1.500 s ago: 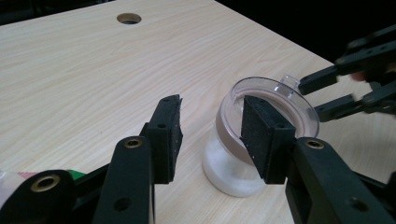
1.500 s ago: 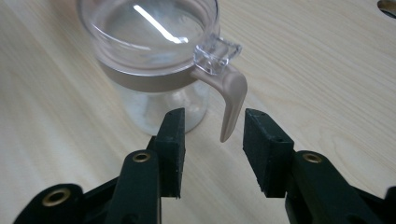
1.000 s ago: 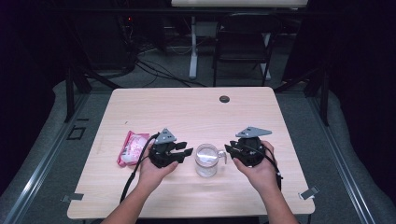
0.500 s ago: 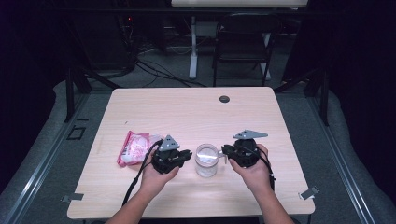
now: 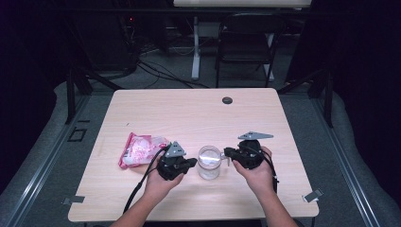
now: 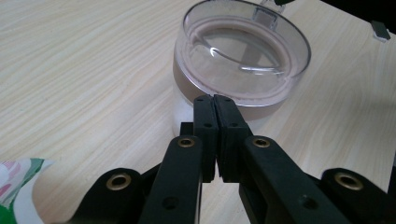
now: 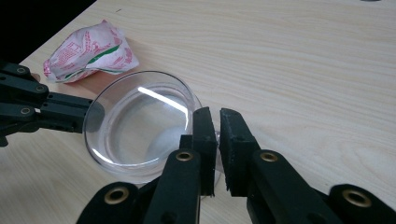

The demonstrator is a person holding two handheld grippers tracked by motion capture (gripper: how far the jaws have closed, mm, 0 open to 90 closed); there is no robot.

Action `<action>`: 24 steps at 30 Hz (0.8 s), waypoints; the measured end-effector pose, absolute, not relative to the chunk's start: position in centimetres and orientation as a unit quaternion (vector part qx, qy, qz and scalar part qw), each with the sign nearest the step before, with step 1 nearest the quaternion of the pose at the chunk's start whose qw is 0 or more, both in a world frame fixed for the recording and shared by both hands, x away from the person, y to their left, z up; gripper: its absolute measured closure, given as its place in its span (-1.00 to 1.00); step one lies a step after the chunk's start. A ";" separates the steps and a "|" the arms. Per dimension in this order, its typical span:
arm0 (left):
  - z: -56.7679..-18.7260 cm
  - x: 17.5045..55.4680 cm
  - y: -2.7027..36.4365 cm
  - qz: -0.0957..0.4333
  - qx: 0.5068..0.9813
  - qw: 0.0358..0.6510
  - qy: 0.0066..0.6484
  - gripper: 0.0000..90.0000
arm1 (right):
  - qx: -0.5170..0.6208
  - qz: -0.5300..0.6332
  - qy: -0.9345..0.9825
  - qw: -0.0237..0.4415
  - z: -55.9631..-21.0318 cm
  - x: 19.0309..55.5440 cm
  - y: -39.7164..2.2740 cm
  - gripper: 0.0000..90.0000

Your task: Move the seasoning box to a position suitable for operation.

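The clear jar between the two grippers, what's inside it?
Through the lid the jar looks empty in the right gripper view. In the left gripper view the shut left fingers cover part of its wall, so the bottom there is hidden.

So the jar [image 5: 209,161] sits on the tabletop [image 5: 198,113] between both tongs, snack packet [image 5: 138,148] off to its left, small disc [image 5: 227,100] far behind.

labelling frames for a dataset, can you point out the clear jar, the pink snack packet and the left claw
clear jar [image 6: 243,51], left gripper view, on its see-through lid
pink snack packet [image 7: 88,51], right gripper view, on the printed wrapper's middle
left claw [image 6: 215,100], left gripper view, between its shut tips, against the jar's side
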State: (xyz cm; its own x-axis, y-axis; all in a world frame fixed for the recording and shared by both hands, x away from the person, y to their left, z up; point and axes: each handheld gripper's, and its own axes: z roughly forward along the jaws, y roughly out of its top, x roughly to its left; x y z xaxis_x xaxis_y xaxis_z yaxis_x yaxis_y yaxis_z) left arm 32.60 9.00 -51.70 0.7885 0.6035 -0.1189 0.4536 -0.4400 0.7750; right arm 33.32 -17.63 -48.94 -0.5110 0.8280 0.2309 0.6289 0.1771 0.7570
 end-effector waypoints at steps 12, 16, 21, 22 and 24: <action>-52.1 32.7 8.9 0.086 0.850 0.417 0.310 1.00 | 0.479 0.429 0.757 0.119 -49.0 33.2 -17.7 0.94; -51.9 32.7 9.0 0.082 0.849 0.422 0.307 1.00 | 0.479 0.429 0.756 0.118 -49.0 33.2 -17.7 0.94; -51.8 32.6 9.0 0.085 0.848 0.425 0.307 1.00 | 0.482 0.431 0.754 0.115 -49.0 33.2 -17.8 0.94; -51.7 32.5 9.0 0.086 0.848 0.425 0.305 1.00 | 0.482 0.430 0.754 0.115 -49.0 33.2 -17.8 0.94; -51.7 32.5 9.0 0.084 0.847 0.426 0.306 1.00 | 0.482 0.432 0.753 0.115 -49.1 33.3 -17.9 0.94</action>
